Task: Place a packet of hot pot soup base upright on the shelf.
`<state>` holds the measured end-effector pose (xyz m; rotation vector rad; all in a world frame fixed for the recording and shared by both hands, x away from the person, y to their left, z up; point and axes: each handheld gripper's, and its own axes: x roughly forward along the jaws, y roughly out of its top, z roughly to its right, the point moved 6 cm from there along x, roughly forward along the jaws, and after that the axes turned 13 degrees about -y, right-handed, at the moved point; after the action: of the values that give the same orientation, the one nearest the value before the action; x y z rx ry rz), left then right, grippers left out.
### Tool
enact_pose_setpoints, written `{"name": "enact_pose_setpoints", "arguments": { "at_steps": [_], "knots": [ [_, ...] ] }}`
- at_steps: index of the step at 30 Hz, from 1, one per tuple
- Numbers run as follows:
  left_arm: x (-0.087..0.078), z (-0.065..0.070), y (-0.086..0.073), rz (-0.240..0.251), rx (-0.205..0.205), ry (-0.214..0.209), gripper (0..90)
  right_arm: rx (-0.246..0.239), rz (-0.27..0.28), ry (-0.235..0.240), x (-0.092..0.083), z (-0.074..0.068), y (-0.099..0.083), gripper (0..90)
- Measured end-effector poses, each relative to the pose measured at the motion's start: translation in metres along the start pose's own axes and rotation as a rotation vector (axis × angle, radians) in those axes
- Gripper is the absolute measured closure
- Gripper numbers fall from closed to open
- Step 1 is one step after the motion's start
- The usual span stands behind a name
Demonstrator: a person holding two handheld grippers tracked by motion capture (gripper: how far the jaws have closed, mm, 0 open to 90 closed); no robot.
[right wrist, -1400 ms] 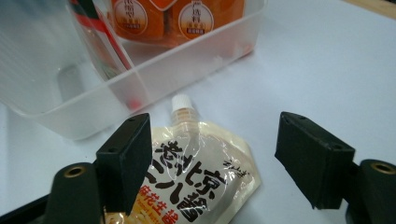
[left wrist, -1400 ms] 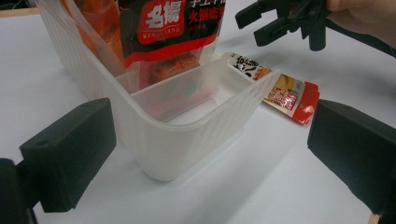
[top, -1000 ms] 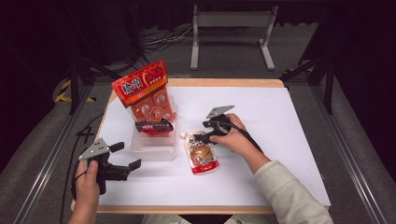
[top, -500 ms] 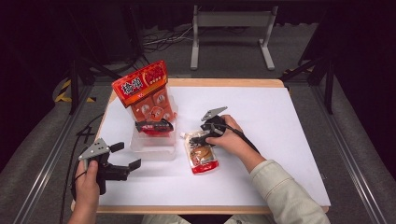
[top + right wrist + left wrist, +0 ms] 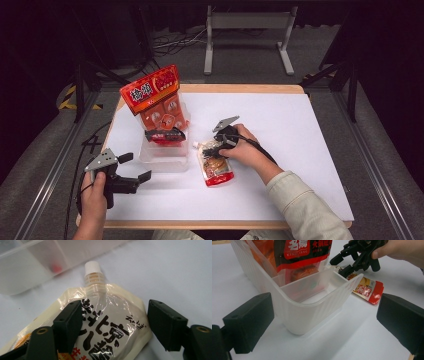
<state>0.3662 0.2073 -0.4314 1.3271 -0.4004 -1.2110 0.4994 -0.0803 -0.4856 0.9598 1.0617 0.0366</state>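
Note:
A cream and red spout pouch (image 5: 216, 169) lies flat on the white table, its white cap (image 5: 93, 267) pointing at the clear bin. My right gripper (image 5: 211, 148) is open low over the pouch's upper part (image 5: 117, 322). In the right gripper view one jaw rests over the pouch's printed face and the other stands just off its edge. My left gripper (image 5: 136, 167) is open near the front left table edge. Its jaws face the near end of the clear plastic bin (image 5: 312, 307), apart from it. The right gripper (image 5: 355, 255) and the pouch (image 5: 367, 288) lie beyond the bin.
The bin (image 5: 165, 155) holds a tall red snack bag (image 5: 150, 92) and a red and black packet (image 5: 302, 255) in its far part. Its near compartment looks bare. The white sheet (image 5: 300, 135) stretches to the right. Cables trail off the table's left side.
My right gripper has shifted a little left and down onto the pouch's top. The left gripper has stayed put.

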Motion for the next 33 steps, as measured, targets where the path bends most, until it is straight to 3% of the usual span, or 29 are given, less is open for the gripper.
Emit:
{"name": "enact_pose_setpoints", "arguments": {
  "at_steps": [6,10,11,12,14,23,27,30,33],
  "knots": [
    [0.001,0.001,0.000,-0.004,-0.002,0.001,2.1,0.002,0.011,-0.021,-0.001,0.001,-0.001,42.7],
    [0.001,0.000,0.000,-0.002,0.002,0.002,2.1,0.004,0.017,-0.043,-0.003,0.004,-0.003,59.1],
    [0.001,0.000,0.000,-0.002,0.002,0.002,2.1,0.004,0.017,-0.043,-0.003,0.004,-0.003,59.1],
    [0.000,0.000,0.000,-0.002,0.000,0.003,2.1,0.002,0.008,-0.035,-0.004,0.003,-0.003,69.4],
    [0.000,0.000,0.000,-0.004,-0.003,0.002,2.1,-0.016,-0.002,-0.037,-0.005,0.002,-0.002,78.9],
    [0.000,0.000,0.000,-0.001,-0.001,-0.002,2.1,-0.053,-0.019,-0.032,-0.011,-0.002,0.000,87.0],
    [-0.001,0.001,0.001,0.008,0.000,0.001,2.1,-0.002,0.030,-0.009,-0.023,0.003,0.002,88.5],
    [-0.001,0.001,0.001,0.004,0.000,-0.001,2.1,0.043,0.092,0.022,-0.041,0.005,0.008,88.8],
    [0.000,0.001,0.001,0.005,-0.005,-0.001,2.1,0.039,0.140,0.043,-0.061,0.001,0.015,88.9]
  ]
}}
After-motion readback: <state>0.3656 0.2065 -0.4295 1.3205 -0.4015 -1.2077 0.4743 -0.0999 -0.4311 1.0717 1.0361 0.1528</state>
